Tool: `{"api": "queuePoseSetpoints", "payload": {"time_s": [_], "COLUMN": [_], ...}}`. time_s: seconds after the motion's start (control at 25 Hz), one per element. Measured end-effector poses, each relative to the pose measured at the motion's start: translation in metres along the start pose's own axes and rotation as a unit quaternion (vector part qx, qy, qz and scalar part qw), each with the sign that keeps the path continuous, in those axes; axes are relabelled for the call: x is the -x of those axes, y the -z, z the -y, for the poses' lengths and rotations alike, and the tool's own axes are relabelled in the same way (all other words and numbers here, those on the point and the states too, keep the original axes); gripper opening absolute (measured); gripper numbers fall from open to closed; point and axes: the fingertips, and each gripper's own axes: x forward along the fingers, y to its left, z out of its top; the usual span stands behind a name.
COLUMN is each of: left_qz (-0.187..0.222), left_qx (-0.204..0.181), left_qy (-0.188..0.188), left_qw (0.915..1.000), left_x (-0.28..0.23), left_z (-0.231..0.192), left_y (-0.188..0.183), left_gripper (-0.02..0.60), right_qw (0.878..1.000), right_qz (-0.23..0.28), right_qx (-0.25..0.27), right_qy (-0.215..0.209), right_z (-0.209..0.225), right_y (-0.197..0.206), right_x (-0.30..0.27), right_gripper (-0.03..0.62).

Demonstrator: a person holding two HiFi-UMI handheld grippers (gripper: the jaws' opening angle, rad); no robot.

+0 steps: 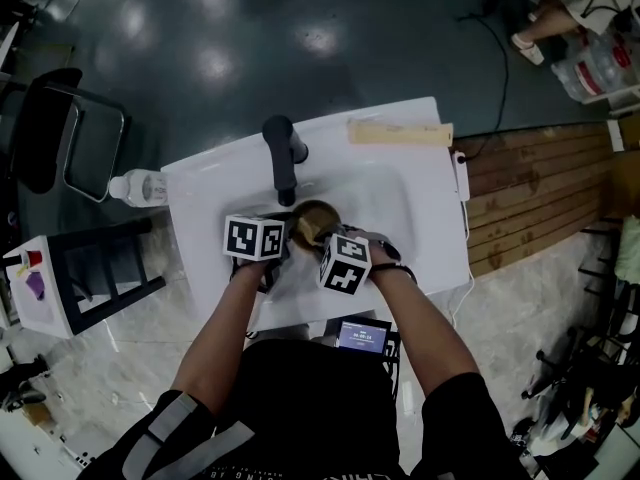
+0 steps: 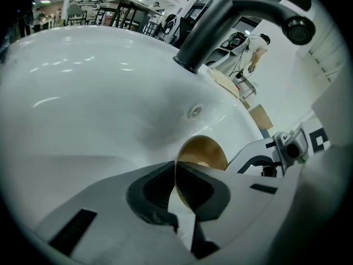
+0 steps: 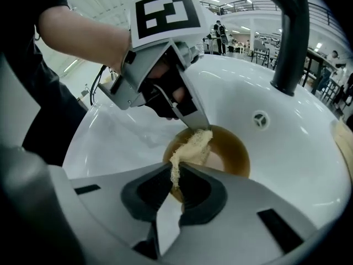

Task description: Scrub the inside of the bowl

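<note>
Since the brown bowl [image 1: 312, 220] sits low in the white sink basin [image 1: 420, 198], near its front slope, room to move is tight. The basin wall rises close on the near side and both tools crowd over the bowl's rim. The wider room is toward the far wall, round a small round metal fitting [image 3: 259, 118].

The left gripper [image 2: 176, 173] has its jaws clamped on the bowl's thin rim. The right gripper [image 3: 175, 175] has its jaws pressed together on a pale yellow scrubber [image 3: 193, 145]. The scrubber's free end reaches into the bowl, up to the rim just beside the left jaws.

A black faucet [image 1: 282, 158] stands at the basin's back edge and overhangs it just behind the bowl. A wooden block [image 1: 398, 133] lies on the surface behind the basin, and a clear plastic bottle [image 1: 140, 186] lies beside the surface's left edge.

The basin is smooth and glossy. The bowl is round and amber-brown with a sheen, and the scrubber is coarse and fibrous.
</note>
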Motion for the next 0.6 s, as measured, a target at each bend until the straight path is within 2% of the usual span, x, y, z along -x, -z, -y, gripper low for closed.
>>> {"api": "queuePoseSetpoints", "payload": {"time_s": [0.24,0.44,0.6], "left_qz": [0.001,-0.003,-0.004], "left_qx": [0.001,0.004,0.000], "left_qy": [0.001,0.003,0.001], "left_qw": [1.0000,1.0000,1.0000], "left_x": [0.001,0.000,0.001], "left_z": [0.001,0.000,-0.002], "left_y": [0.000,0.001,0.003], "left_gripper": [0.017,0.017,0.017], "right_qw": [0.998,0.996,0.990], "right_qz": [0.008,0.026,0.068], "right_qx": [-0.016,-0.056,-0.110], "right_qy": [-0.053,-0.064,-0.047], "right_z": [-0.012,-0.006,0.010], "right_y": [-0.015,-0.021,-0.028], "right_x": [-0.006,-0.002,0.005], "right_gripper": [0.040,0.040,0.040]}}
